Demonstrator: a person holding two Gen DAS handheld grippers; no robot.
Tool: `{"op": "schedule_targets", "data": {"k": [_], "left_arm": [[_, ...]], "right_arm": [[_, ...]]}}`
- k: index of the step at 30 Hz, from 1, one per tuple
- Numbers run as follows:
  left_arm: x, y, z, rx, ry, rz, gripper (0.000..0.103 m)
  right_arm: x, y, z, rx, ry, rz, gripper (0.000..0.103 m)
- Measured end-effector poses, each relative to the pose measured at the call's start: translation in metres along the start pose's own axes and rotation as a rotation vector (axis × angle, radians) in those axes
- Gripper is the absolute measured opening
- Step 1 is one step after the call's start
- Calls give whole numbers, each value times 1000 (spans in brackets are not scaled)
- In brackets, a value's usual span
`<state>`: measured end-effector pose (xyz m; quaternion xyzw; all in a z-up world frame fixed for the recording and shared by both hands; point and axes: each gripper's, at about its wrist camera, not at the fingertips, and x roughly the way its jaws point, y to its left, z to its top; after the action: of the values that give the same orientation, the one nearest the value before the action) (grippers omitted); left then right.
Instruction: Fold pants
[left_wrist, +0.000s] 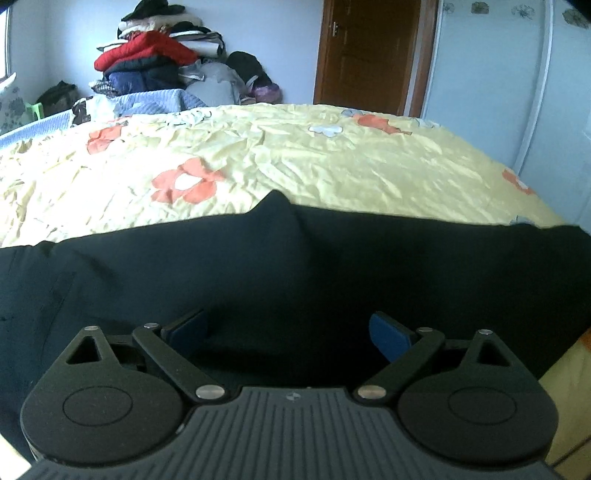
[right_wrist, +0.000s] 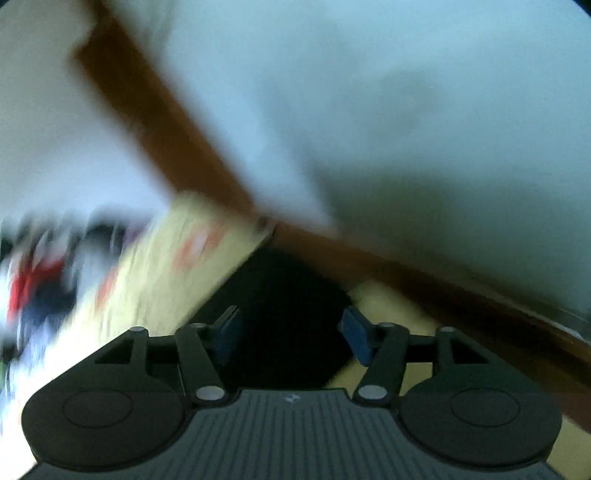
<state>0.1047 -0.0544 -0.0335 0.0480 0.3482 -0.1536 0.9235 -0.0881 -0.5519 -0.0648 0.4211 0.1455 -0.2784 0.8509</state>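
Claws (left_wrist: 288, 328) apart above pants (left_wrist: 295, 258)

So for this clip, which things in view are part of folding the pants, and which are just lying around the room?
Part of the job:
black pants
left gripper, open
right gripper, open
yellow floral bedsheet

Lying about:
pile of clothes
wooden door

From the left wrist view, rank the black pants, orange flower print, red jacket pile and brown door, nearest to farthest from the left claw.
1. Black pants, directly under the left claw.
2. Orange flower print, mid-bed, left.
3. Red jacket pile and brown door, far wall, left and right: too close to call.
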Motion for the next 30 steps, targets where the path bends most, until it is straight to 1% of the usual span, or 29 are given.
{"op": "schedule_targets", "data": {"k": [1,3,5,6,8,10,11,13,14,15,18,20,22,23,24,26,27,28,29,30], "left_arm": [[1,-1,-3,12,-2,14,96],[3,-2,-7,19,-7,25,96],[6,-5,-10,21,-20,33,97],[6,-7,-11,26,-27,38,97],[6,-10,-14,44,-39,42,98],[7,-11,-17,52,-51,47,100],[7,-10,-18,49,-56,48,101],[9,-10,-19,41,-64,50,103],[9,-10,-20,41,-68,52,103],[9,-11,-21,44,-72,53,103],[9,-10,-21,45,-73,53,103],[9,-10,-21,45,-73,54,103],[9,-10,-21,45,-75,54,103],[9,-10,-21,43,-74,53,103],[9,-11,-21,43,-73,54,103],[8,-11,-21,44,-73,54,103],[9,-10,-21,43,-73,52,103],[9,-11,-21,43,-73,52,103],[9,-11,-21,42,-72,52,103],[9,-12,-21,42,-72,52,103]], "right_arm": [[-6,-9,-1,31,17,25,60],[-5,-17,-3,52,91,65,59],[1,-27,-9,82,161,106,52],[4,-30,-12,110,181,123,51],[9,-34,-13,155,184,156,49],[18,-32,-10,140,196,168,49],[23,-30,-7,123,189,163,48],[20,-32,-6,107,178,131,29],[23,-33,-5,104,169,120,10],[19,-37,-4,98,158,125,7],[12,-35,4,49,130,121,5],[6,-22,16,-22,41,96,4],[2,-11,28,-78,12,102,4],[6,-7,31,-110,14,84,4],[13,-5,31,-135,35,49,4],[37,-7,28,-128,159,-20,5],[39,-8,26,-123,172,-69,8],[34,-8,23,-128,147,-119,12],[25,-8,22,-129,79,-177,17],[11,-6,21,-116,-11,-218,17]]}}
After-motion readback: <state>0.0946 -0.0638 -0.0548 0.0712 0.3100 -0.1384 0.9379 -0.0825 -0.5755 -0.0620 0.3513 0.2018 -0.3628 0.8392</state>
